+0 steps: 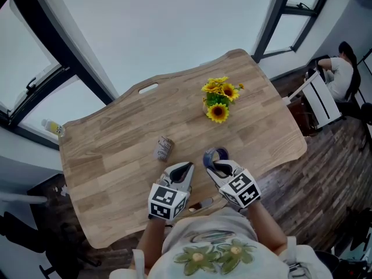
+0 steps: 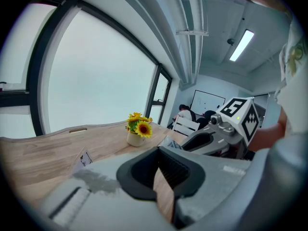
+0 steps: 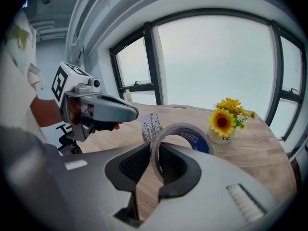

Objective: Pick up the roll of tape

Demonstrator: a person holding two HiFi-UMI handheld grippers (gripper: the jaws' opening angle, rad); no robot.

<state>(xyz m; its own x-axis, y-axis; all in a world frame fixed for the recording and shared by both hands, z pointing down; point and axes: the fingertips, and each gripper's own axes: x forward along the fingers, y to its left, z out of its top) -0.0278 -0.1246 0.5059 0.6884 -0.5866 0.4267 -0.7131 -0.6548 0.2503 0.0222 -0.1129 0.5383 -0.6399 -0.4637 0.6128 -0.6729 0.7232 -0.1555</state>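
Location: a wooden table (image 1: 116, 150) with a wavy outline and a slot handle, set beside large windows (image 1: 145, 28).
Right gripper (image 3: 155, 153): clenched on the roll of tape (image 3: 183, 138). The jaws pinched the wall of the ring, one pad outside the band and the other inside the hole.
Roll of tape: grey, with a blue printed core. It stood on edge in the right gripper's jaws, and most of the ring projected past the jaw tips. In the head view it sat over the near part of the table, towards the person. Its lower rim was hidden by the jaws, so contact with the tabletop could not be determined.
Left gripper (image 2: 159, 153): jaw tips drawn together with nothing between them, and only table wood was visible through the slit behind the pads. It was just beside the right gripper, on its left, over the table's near edge.
Sunflowers (image 1: 218, 100): a small bunch in a white pot, upright, beyond the tape towards the far side of the table and well apart from both grippers.
Printed packet (image 1: 164, 148): a small object with printed sides, on the table ahead of the left gripper and apart from the tape. Its exact kind could not be told.
Background: a seated person (image 1: 340, 68) and a white chair (image 1: 322, 97) beyond the table's right end.
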